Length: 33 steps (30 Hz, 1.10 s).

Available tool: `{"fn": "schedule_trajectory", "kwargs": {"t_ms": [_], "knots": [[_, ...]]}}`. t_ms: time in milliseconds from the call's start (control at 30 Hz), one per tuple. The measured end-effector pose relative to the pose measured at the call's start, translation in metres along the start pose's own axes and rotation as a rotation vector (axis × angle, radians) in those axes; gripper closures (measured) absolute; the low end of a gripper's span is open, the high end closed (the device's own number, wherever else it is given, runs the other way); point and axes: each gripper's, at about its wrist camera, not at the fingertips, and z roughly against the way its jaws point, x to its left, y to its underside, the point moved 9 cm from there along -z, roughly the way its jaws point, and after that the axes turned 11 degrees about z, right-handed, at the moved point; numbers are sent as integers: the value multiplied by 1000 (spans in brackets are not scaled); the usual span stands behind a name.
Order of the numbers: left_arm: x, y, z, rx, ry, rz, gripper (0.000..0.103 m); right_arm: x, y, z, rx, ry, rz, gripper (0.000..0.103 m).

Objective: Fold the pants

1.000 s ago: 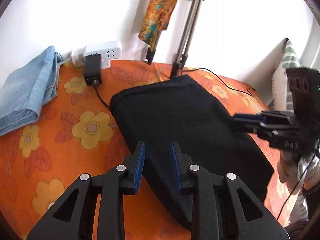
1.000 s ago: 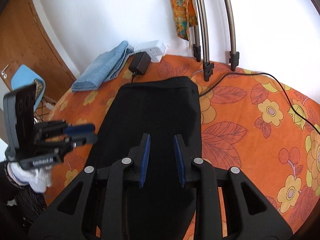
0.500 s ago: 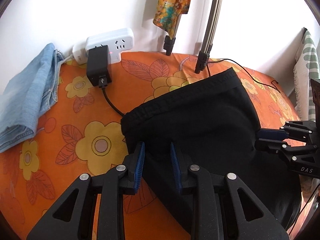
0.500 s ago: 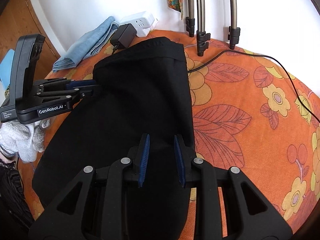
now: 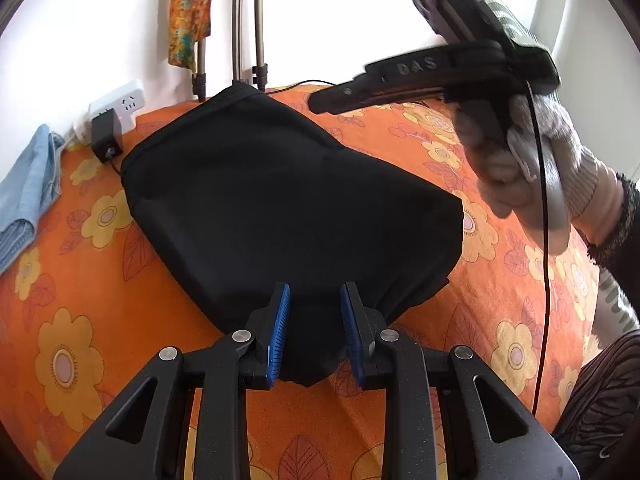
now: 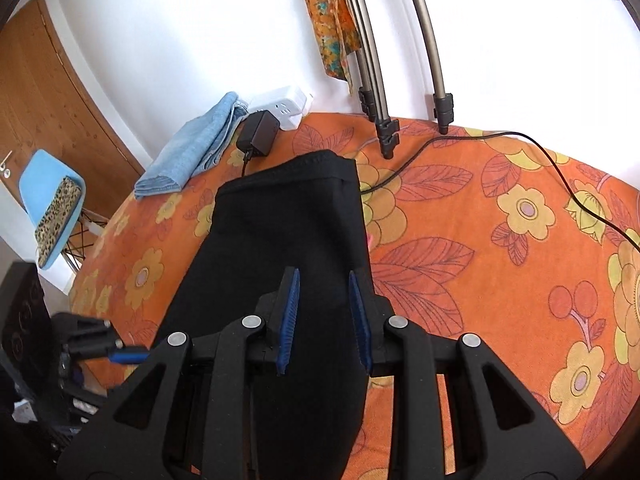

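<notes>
Black pants [image 5: 280,200] lie flat on the orange flowered bedspread [image 5: 500,320], waistband toward the wall. My left gripper [image 5: 314,304] hovers over their near end. Its blue pads stand a little apart, with dark cloth showing in the gap but not pinched. My right gripper [image 6: 324,292] is over the pants [image 6: 280,220] near their right edge, jaws likewise slightly apart and pressing nothing. From the left wrist view the right gripper [image 5: 320,104] is seen side-on above the cloth, held by a white-gloved hand [image 5: 520,168]. The left gripper [image 6: 120,356] shows at the lower left of the right wrist view.
Folded blue jeans [image 6: 192,148] lie at the back left by the wall. Beside them are a white power strip [image 6: 280,104] and a black adapter [image 6: 258,134]. Metal stand legs [image 6: 384,132] rest on the bed's far edge, and a black cable [image 6: 540,152] crosses it. A blue chair [image 6: 44,184] stands off the left side.
My left gripper has swung from the pants' left edge to their near end and rolled. In its view the right gripper now appears higher, at the upper right. Both jaw gaps look unchanged.
</notes>
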Motion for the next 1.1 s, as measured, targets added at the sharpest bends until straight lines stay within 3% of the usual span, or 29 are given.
{"fn": "schedule_trajectory", "kwargs": {"t_ms": [133, 367, 567, 633, 700, 900, 933, 1000, 1100], "knots": [[3, 0, 0, -4, 6, 0, 78, 6, -19, -31, 27, -23, 19, 76], [-9, 10, -5, 5, -13, -111, 78, -16, -34, -90, 107, 59, -15, 76], [-17, 16, -6, 31, 14, -126, 78, -29, -30, -100, 121, 71, -51, 67], [-15, 10, 2, 31, 44, -72, 78, -28, -33, -90, 103, 75, -45, 66], [-10, 2, 11, 18, 68, -8, 73, -32, -32, -74, 83, 87, -48, 58], [29, -34, 28, -61, 43, 179, 63, -39, -4, -36, 85, 4, -94, 49], [39, -39, 28, -68, 37, 221, 55, -40, 3, -33, 91, -8, -105, 48], [56, -45, 24, -67, 39, 310, 47, -41, 15, -30, 109, -37, -125, 46], [76, -46, 7, -18, 56, 420, 47, -38, 33, -32, 127, -95, -157, 46]]}}
